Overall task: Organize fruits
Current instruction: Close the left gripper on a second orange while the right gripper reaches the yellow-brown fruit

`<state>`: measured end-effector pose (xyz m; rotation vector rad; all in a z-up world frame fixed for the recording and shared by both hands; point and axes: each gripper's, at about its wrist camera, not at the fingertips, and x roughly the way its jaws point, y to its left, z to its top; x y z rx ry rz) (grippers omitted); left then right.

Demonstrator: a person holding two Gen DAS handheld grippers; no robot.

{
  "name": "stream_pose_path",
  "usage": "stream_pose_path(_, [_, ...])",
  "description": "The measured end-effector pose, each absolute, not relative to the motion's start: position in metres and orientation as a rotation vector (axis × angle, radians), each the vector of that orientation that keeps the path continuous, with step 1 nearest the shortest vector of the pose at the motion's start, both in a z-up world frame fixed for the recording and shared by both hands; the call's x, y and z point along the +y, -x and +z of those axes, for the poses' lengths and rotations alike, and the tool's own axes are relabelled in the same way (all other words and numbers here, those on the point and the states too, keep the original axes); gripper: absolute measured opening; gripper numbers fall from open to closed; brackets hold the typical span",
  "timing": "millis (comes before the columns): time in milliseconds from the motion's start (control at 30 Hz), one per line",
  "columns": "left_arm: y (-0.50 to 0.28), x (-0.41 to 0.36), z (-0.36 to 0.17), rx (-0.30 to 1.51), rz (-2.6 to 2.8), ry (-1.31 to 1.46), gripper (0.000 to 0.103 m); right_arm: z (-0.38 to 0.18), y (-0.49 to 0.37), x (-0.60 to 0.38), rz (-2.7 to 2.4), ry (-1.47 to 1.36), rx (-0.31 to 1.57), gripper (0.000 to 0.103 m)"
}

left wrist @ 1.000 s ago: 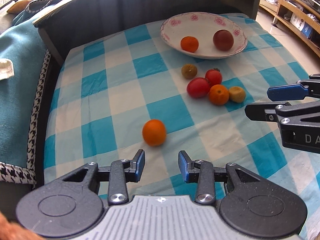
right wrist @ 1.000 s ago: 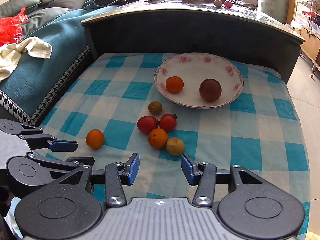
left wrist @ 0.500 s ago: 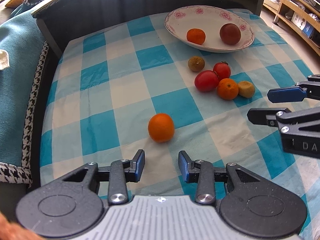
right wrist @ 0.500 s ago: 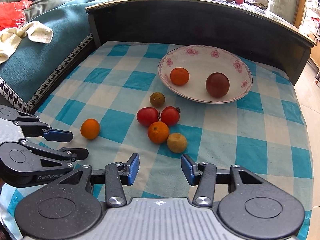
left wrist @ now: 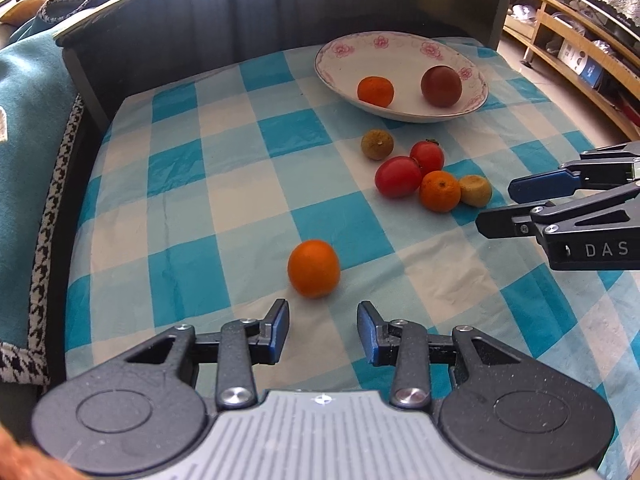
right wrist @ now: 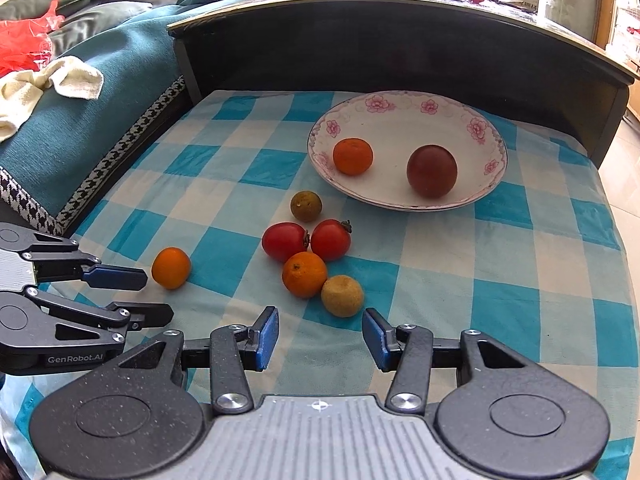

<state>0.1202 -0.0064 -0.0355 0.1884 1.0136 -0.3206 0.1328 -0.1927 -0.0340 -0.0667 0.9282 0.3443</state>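
Broadly, a desk (right wrist: 520, 264) draped in a blue-and-white checked cloth (left wrist: 224, 184) fills both views, with a dark curved panel (right wrist: 400, 44) rising behind it and a teal blanket (right wrist: 100, 120) lying off to the left.

Next in size, the left hand-held gripper (left wrist: 322, 330) sits low at the near edge of the cloth, its blue-padded jaws spread wide and empty. The right hand-held gripper (right wrist: 320, 336) is likewise wide open and holds nothing; in the left wrist view it reaches in from the right side.

A white plate with pink flowers on its rim (right wrist: 492, 128) stands at the far side of the cloth. Inside it lie an orange mandarin (right wrist: 353, 156) and a dark red round fruit (right wrist: 432, 171), apart from each other.

Between the plate and the grippers sits a cluster on the cloth: two red tomatoes (right wrist: 285, 241) touching side by side, a second mandarin (right wrist: 304, 274) touching them on the near side, and a yellowish-brown small fruit (right wrist: 342, 295) against that mandarin, just ahead of the right gripper's open jaws. A greenish-brown small fruit (right wrist: 306, 206) lies just beyond the tomatoes, near the plate's edge.

A lone orange (left wrist: 314, 268) rests by itself left of the cluster, just in front of the left gripper's open fingertips.
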Motion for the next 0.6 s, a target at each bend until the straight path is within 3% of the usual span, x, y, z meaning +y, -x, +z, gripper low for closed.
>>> stream_pose_path(600, [-0.132, -0.009, -0.041, 0.960, -0.347, -0.193, 0.045, -0.049, -0.154, -0.197, 0.345, 0.040, 0.937, 0.043])
